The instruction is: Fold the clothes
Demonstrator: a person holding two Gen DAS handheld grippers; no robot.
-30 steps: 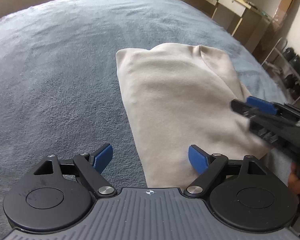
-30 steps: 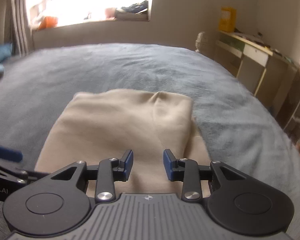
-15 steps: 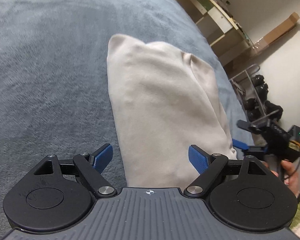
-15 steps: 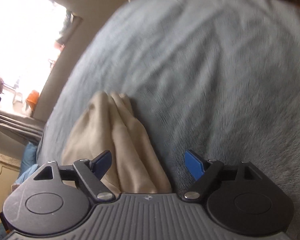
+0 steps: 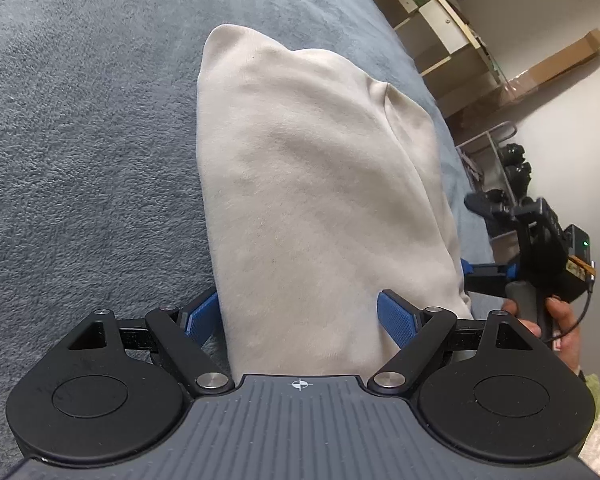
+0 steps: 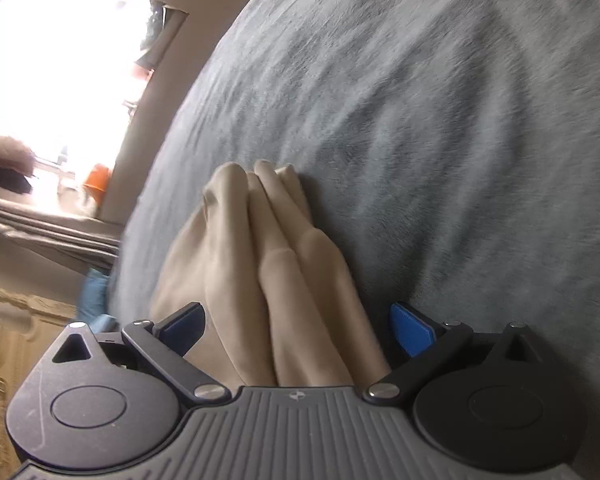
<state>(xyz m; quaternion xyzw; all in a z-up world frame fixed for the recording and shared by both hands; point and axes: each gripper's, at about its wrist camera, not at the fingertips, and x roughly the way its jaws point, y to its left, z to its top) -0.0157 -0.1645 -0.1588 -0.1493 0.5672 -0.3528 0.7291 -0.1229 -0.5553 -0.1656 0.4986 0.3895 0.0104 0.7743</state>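
Observation:
A beige garment (image 5: pixel 312 184), folded into a long stack, lies on the grey-blue blanket (image 5: pixel 80 160). My left gripper (image 5: pixel 300 318) is open at the garment's near end, and the cloth runs between its blue pads without being pinched. My right gripper (image 5: pixel 472 236), held by a hand (image 5: pixel 560 320), sits at the garment's right edge. In the right wrist view the stacked folds of the garment (image 6: pixel 272 280) lie side-on between the jaws of the right gripper (image 6: pixel 298 326). Those jaws are opening wide, and the blue pads stand apart from the cloth.
A desk with shelves (image 5: pixel 440 40), a cardboard box (image 5: pixel 560 56) and a rack of dark shoes (image 5: pixel 512 160) stand past the bed's right side. A bright window (image 6: pixel 60 60), an orange object (image 6: pixel 96 178) and blue cloth (image 6: pixel 94 296) lie beyond the far edge.
My right gripper swung from the garment's near edge to its right side, rolled over and opened its jaws wide. My left gripper dipped down closer to the near end.

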